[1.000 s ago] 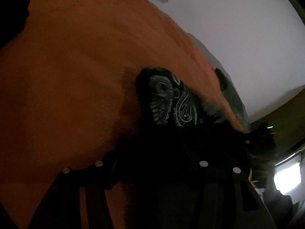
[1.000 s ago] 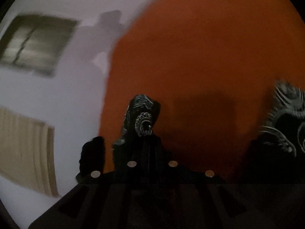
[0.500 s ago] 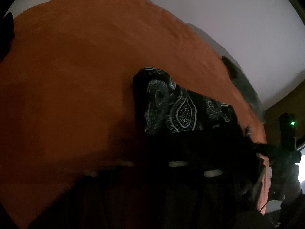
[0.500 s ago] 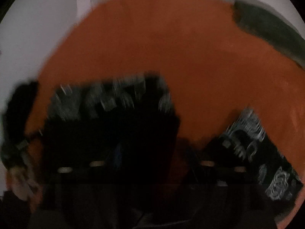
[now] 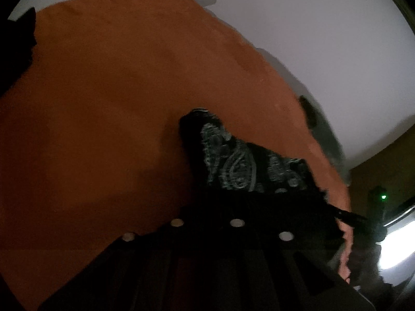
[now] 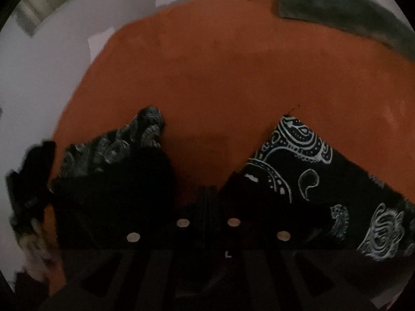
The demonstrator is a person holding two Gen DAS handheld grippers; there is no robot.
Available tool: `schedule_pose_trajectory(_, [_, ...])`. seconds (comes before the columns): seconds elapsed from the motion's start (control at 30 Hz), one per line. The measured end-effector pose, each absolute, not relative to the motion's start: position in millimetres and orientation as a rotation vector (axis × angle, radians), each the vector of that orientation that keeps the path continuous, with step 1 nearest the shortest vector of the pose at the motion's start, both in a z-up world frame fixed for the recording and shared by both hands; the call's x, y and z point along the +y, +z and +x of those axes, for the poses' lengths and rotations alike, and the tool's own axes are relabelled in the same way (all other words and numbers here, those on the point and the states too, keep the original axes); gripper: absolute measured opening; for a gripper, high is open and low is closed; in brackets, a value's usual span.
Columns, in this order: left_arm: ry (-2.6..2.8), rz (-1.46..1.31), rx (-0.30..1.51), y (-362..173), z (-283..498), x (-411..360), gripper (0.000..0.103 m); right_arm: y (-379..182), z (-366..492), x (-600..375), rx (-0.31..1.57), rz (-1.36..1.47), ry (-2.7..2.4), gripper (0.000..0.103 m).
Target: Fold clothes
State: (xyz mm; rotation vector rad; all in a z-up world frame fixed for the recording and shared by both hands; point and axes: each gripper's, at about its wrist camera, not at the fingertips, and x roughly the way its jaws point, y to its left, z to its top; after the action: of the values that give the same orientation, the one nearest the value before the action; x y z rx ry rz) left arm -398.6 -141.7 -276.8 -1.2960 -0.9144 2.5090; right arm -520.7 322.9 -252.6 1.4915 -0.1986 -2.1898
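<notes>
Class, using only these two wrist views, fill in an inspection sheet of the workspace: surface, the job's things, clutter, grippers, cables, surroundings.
Surface: orange blanket, mostly bare, lying over a pale floor.
Job's things: black paisley cloth lies partly on the blanket; one corner is raised and bunched in front of the left gripper.
Clutter: dark green cloth at the blanket's far edge.
Grippers: left gripper appears shut on the cloth's corner; right gripper sits low over the cloth, its fingers too dark to say open or shut.
Cables: nothing seen.
Surroundings: dim room, a bright patch at the edge, a small green light.
</notes>
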Motion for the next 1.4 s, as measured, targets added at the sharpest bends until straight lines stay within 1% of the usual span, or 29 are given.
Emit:
schedule_pose_trajectory(0.03, [2.493,-1.298,-0.930,-277,-400,-143,0.038,-247,-523,320,-0.226,1.467,-2.160,0.024])
schedule_pose_trajectory(0.07, [2.488,-1.303,-0.942,-277,-401,-144,0.053,-241,-525,316,-0.247,1.447,-2.137,0.059])
schedule_pose_trajectory(0.1, [2.496,-1.304,-0.932,-275,-403,-141,0.055,-237,-527,310,-0.250,1.432,-2.129,0.072])
schedule_pose_trajectory(0.13, [2.504,-1.305,-0.921,-274,-404,-138,0.055,-233,-528,304,-0.241,1.414,-2.128,0.078])
schedule_pose_trajectory(0.2, [2.516,-1.311,-0.893,-273,-412,-127,0.055,-234,-534,294,-0.193,1.437,-2.116,0.078])
schedule_pose_trajectory(0.23, [2.519,-1.317,-0.876,-274,-418,-118,0.054,-237,-537,289,-0.160,1.462,-2.106,0.071])
schedule_pose_trajectory(0.27, [2.518,-1.316,-0.863,-275,-419,-115,0.050,-240,-541,285,-0.128,1.487,-2.096,0.048])
schedule_pose_trajectory(0.3, [2.541,-1.302,-0.823,-272,-421,-108,0.030,-240,-543,283,-0.087,1.493,-2.106,0.030])
schedule_pose_trajectory(0.33, [2.570,-1.295,-0.785,-270,-421,-108,0.011,-238,-540,285,-0.029,1.464,-2.152,0.004])
schedule_pose_trajectory(0.37, [2.611,-1.290,-0.736,-264,-421,-105,0.002,-235,-538,288,0.030,1.434,-2.197,0.003])
schedule_pose_trajectory(0.4, [2.653,-1.223,-0.707,-254,-417,-103,0.002,-228,-533,291,0.052,1.366,-2.237,0.003])
schedule_pose_trajectory(0.47, [2.744,-1.090,-0.631,-235,-409,-99,0.002,-197,-516,301,-0.026,1.127,-2.283,0.003])
schedule_pose_trajectory(0.5, [2.774,-1.077,-0.597,-233,-409,-98,0.002,-193,-514,303,-0.038,1.104,-2.282,0.003])
schedule_pose_trajectory(0.53, [2.803,-1.066,-0.562,-230,-410,-96,0.002,-196,-518,304,-0.038,1.117,-2.282,0.003])
schedule_pose_trajectory(0.6, [2.791,-1.172,-0.589,-243,-421,-99,0.002,-204,-526,307,-0.040,1.156,-2.281,0.003])
schedule_pose_trajectory(0.7, [2.715,-1.366,-0.609,-271,-439,-100,0.004,-244,-549,312,-0.094,1.367,-2.256,0.004])
schedule_pose_trajectory(0.77, [2.701,-1.427,-0.615,-275,-439,-100,0.005,-264,-559,317,-0.107,1.512,-2.219,0.007])
schedule_pose_trajectory(0.8, [2.693,-1.458,-0.618,-277,-440,-100,0.006,-262,-558,322,-0.121,1.530,-2.213,0.008])
schedule_pose_trajectory(0.83, [2.699,-1.440,-0.638,-269,-435,-102,0.007,-256,-556,329,-0.142,1.528,-2.215,0.013])
schedule_pose_trajectory(0.87, [2.706,-1.420,-0.660,-261,-430,-104,0.009,-240,-551,339,-0.175,1.489,-2.234,0.015])
schedule_pose_trajectory(0.93, [2.738,-1.342,-0.687,-237,-416,-106,0.020,-206,-537,361,-0.248,1.394,-2.273,0.019])
schedule_pose_trajectory(0.97, [2.745,-1.320,-0.681,-225,-410,-106,0.034,-184,-524,377,-0.292,1.320,-2.299,0.022])
schedule_pose_trajectory(1.0, [2.753,-1.311,-0.653,-212,-398,-98,0.043,-165,-513,390,-0.321,1.265,-2.319,0.022])
schedule_pose_trajectory(1.07, [2.766,-1.293,-0.594,-186,-373,-83,0.047,-131,-484,407,-0.330,1.217,-2.347,0.022])
schedule_pose_trajectory(1.13, [2.779,-1.275,-0.536,-160,-348,-68,0.049,-110,-449,419,-0.315,1.208,-2.361,0.022])
schedule_pose_trajectory(1.17, [2.784,-1.265,-0.507,-146,-335,-61,0.055,-104,-428,427,-0.311,1.207,-2.366,0.022])
schedule_pose_trajectory(1.2, [2.761,-1.274,-0.548,-139,-312,-47,0.060,-102,-407,431,-0.311,1.205,-2.369,0.022])
schedule_pose_trajectory(1.33, [2.589,-1.286,-0.816,-139,-214,1,0.063,-88,-322,457,-0.326,1.154,-2.408,0.022])
schedule_pose_trajectory(1.4, [2.542,-1.278,-0.859,-149,-176,28,0.064,-83,-284,468,-0.342,1.106,-2.435,0.022])
